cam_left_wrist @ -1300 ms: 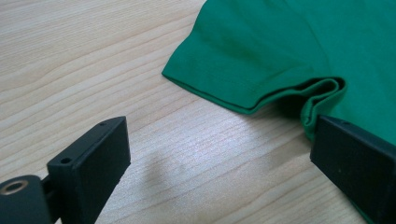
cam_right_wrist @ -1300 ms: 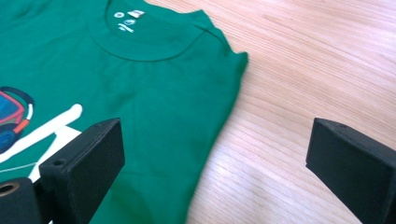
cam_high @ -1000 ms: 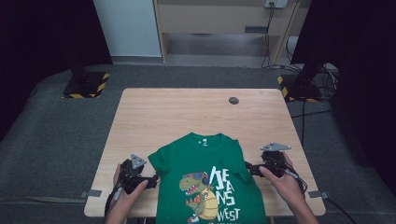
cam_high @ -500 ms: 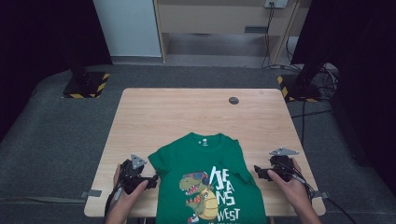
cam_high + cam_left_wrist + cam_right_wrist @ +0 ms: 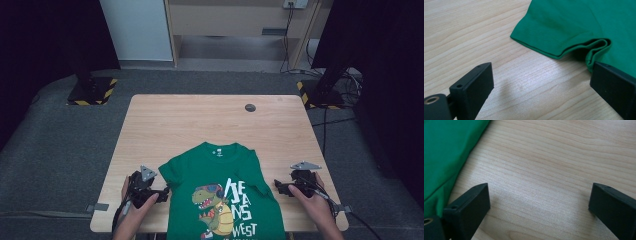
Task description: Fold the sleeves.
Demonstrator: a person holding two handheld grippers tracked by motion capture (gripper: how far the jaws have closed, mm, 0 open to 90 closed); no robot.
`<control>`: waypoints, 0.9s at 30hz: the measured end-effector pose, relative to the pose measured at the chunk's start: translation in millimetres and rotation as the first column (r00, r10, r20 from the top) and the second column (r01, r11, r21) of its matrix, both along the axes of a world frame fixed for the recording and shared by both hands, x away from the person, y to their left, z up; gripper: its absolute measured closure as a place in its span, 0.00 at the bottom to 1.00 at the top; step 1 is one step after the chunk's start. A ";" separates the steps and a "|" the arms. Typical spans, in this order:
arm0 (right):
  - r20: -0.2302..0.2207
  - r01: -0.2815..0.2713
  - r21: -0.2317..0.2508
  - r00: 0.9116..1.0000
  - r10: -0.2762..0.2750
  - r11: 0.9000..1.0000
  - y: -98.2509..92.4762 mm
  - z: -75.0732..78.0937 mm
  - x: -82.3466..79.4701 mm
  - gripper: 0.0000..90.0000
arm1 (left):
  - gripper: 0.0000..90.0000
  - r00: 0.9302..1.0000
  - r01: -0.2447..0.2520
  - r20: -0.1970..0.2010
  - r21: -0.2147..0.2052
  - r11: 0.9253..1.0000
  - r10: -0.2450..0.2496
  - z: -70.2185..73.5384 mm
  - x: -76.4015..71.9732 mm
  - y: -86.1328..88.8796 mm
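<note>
High view. Item: green T-shirt (image 5: 225, 195), dinosaur print and white lettering, lying flat at the near edge of the desk (image 5: 200, 125), collar toward the far side, hem running off the bottom of the picture. Your left gripper (image 5: 161, 192) sits on the desk just beside the shirt's left sleeve, pointing at it. Your right gripper (image 5: 278, 186) sits near the shirt's right side, on bare wood, pointing toward it. Your hands come in from the bottom edge, one on each gripper.

Left gripper view. Your left gripper (image 5: 541, 82) has its jaws wide apart, nothing between them but wood. The green T-shirt (image 5: 579, 22) fills the upper right; its sleeve hem lies ahead of the gap, and a folded bunch of fabric lies right at the tip of the jaw on that view's right side; whether it touches cannot be told.

Right gripper view. Your right gripper (image 5: 539, 197) is likewise spread wide over bare wood. The green T-shirt (image 5: 444, 152) lies at that view's left, its edge just beside the left-hand jaw, not between the two.

Surface and room. Desk: light wood, rectangular, with a small dark round disc (image 5: 250, 107) near its far edge. Floor: grey carpet (image 5: 65, 145). Two black stand bases with yellow-black striping (image 5: 92, 91) flank the far corners; cables (image 5: 345, 82) lie at the right.
</note>
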State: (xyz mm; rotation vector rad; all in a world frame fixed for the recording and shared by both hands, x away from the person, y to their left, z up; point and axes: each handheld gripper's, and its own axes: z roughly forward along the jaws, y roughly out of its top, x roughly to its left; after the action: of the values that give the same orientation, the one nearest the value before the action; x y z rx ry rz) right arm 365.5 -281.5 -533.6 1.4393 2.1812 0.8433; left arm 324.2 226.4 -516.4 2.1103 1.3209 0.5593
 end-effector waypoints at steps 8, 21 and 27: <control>0.029 0.000 0.010 1.000 0.000 1.000 -0.8 -2.7 -3.2 0.03 | 0.06 1.000 0.007 0.008 0.002 1.000 -0.008 2.5 -0.9 -1.4; 0.042 0.006 0.019 0.999 -0.007 1.000 -1.0 -3.9 -8.3 0.02 | 0.06 1.000 0.023 0.008 0.004 1.000 -0.023 4.6 -1.3 -10.8; 0.040 0.005 0.021 0.999 -0.006 1.000 -0.4 -4.2 -8.1 0.01 | 0.06 1.000 0.014 0.008 0.015 1.000 -0.014 10.4 5.1 -9.8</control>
State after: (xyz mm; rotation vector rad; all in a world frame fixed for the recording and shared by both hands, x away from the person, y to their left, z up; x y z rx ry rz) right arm 357.4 -281.8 -537.8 1.4257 2.1439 0.8874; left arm 329.3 216.6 -506.0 2.1257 1.3008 0.5728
